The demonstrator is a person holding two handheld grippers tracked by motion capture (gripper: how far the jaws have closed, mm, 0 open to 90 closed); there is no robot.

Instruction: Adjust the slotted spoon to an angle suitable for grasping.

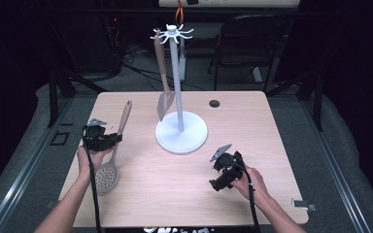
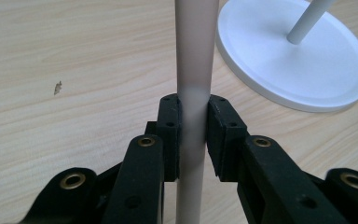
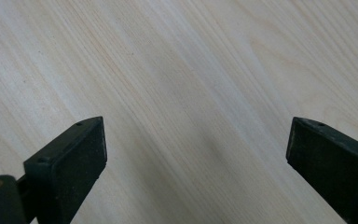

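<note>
Left tongs (image 2: 193, 135) pinch the skimmer handle (image 2: 193, 56) near the table's left edge; right tongs (image 3: 196, 154) spread over bare wood.

Dark room behind a pale wooden table (image 1: 272, 145)

A black chair (image 1: 245, 43) stands beyond the table's far edge, cables (image 1: 141, 73) trail over grey floor (image 1: 330, 126), all far ahead of the jaws.

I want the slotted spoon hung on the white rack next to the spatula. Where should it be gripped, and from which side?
Grip the slotted spoon on its straight handle, about midway, as the left gripper does now. The handle is slim and even, so the pads close squarely across it. Coming from the side leaves the handle's top end free for the rack hooks.
</note>
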